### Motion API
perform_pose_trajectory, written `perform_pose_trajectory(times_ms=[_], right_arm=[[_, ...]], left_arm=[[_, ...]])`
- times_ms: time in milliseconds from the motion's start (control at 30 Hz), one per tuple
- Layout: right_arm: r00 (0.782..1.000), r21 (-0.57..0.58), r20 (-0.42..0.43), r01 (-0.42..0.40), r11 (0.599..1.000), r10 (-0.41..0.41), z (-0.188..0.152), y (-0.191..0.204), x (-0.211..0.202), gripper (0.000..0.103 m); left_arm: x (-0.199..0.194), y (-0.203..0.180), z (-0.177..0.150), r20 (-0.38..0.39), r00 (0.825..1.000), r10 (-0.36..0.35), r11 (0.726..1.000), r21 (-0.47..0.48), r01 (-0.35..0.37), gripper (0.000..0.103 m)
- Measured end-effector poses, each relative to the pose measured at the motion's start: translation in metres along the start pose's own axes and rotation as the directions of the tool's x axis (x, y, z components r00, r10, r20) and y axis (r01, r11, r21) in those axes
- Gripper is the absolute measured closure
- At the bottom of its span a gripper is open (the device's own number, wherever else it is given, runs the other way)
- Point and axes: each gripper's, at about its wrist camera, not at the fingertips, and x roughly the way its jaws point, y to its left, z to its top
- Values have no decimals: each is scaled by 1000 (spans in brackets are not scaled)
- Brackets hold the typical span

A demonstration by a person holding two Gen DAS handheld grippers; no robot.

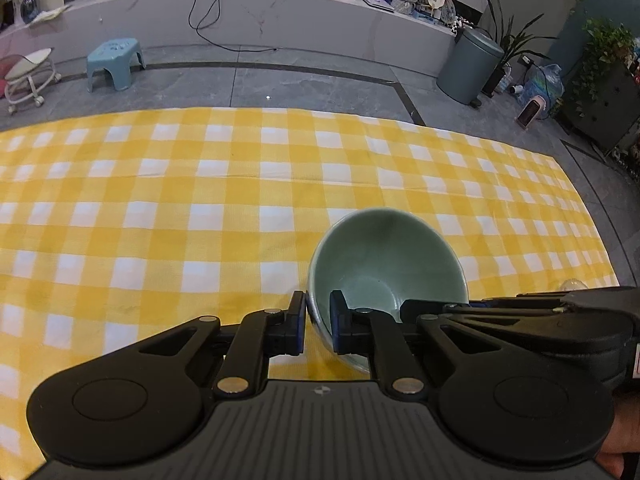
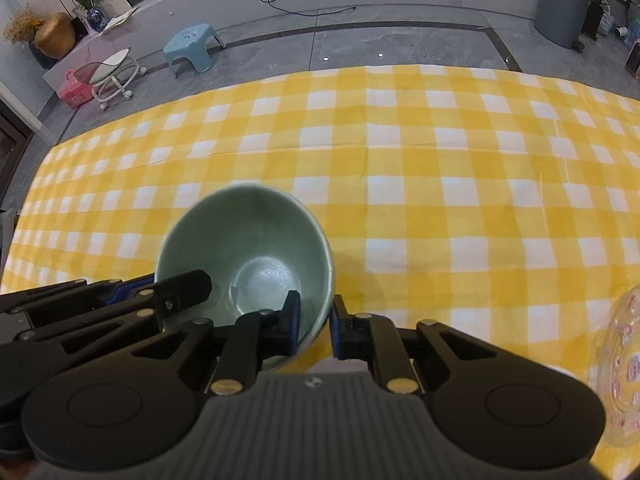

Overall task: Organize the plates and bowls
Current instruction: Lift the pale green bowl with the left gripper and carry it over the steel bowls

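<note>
A pale green bowl [image 1: 384, 256] sits on the yellow-checked tablecloth [image 1: 200, 200]. My left gripper [image 1: 317, 322] is shut on the bowl's left rim, one finger outside and one inside. My right gripper [image 2: 314, 322] is shut on the right rim of the same green bowl [image 2: 248, 240], one finger inside and one outside. Each gripper shows in the other's view: the right one at the right edge [image 1: 520, 312], the left one at the left edge [image 2: 120, 300].
A clear glass plate with pink dots [image 2: 624, 368] lies on the cloth at the right edge. Beyond the table are a blue stool [image 1: 116, 62], a grey bin [image 1: 468, 66], a rolling stool [image 1: 28, 74] and plants.
</note>
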Motion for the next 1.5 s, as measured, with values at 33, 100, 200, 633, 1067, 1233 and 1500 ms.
perform_pose_trajectory(times_ms=[33, 100, 200, 633, 1067, 1233, 1500], right_arm=[[1000, 1, 2, -4, 1000, 4, -2, 1, -4, 90], [1000, 2, 9, -14, 1000, 14, -7, 2, -15, 90], [999, -4, 31, -20, 1000, 21, -15, 7, -36, 90], [992, -19, 117, -34, 999, 35, -71, 10, -127, 90], [990, -28, 130, -51, 998, 54, -141, -5, -175, 89], [991, -19, 128, -49, 999, 51, -159, -16, -180, 89], [993, -8, 109, -48, 999, 49, -169, -29, -177, 89]], left_arm=[[-5, -2, -2, 2, 1000, 2, 1000, 2, -2, 90], [-14, -5, -3, 4, 1000, 6, 1000, -1, -6, 90], [-31, -12, -7, 18, 1000, 16, 1000, 0, -16, 90], [-103, -56, -42, 67, 996, 50, 997, 59, -54, 90], [-136, -100, -92, 54, 995, 80, 989, 116, -86, 90], [-135, -110, -103, 43, 996, 79, 987, 136, -84, 90], [-127, -118, -118, 11, 997, 81, 985, 154, -82, 89]])
